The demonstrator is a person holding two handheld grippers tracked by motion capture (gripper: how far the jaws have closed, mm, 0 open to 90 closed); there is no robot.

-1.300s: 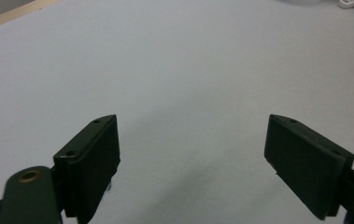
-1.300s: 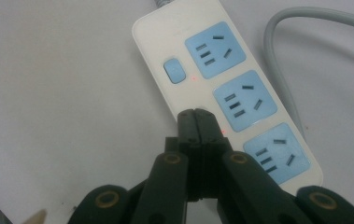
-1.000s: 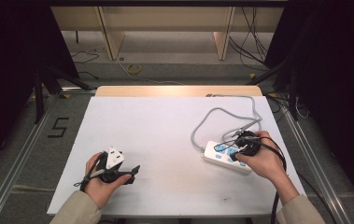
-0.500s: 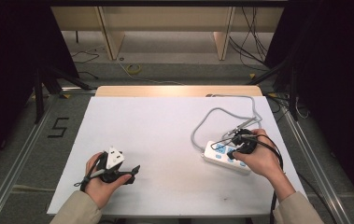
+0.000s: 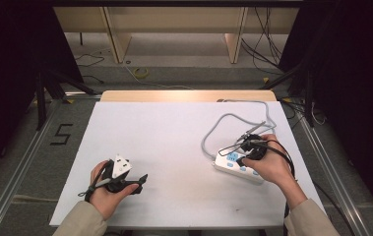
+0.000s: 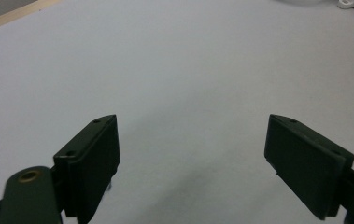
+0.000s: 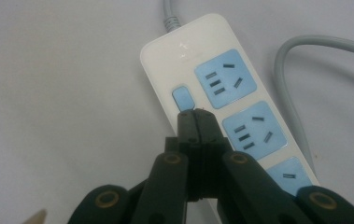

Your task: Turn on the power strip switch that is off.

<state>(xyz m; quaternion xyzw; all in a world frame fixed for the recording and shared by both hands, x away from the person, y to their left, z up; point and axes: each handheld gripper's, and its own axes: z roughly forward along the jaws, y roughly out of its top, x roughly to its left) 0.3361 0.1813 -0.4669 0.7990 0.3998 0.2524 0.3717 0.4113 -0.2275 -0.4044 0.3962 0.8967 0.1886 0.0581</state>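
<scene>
We see our right tool (image 7: 196,113), clenched tight, tips at the smooth white power strip's (image 7: 184,46) one blue switch (image 7: 184,98), three blue sockets alongside; left tool (image 6: 193,158) gapes released.

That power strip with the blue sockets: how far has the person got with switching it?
Done: the right gripper is shut, with its tip brought to the blue switch of the power strip. In hand: the tip sits at the switch's near edge; whether it presses cannot be told. Left: pushing the switch and pulling away. The left gripper waits open over the bare white table.
</scene>
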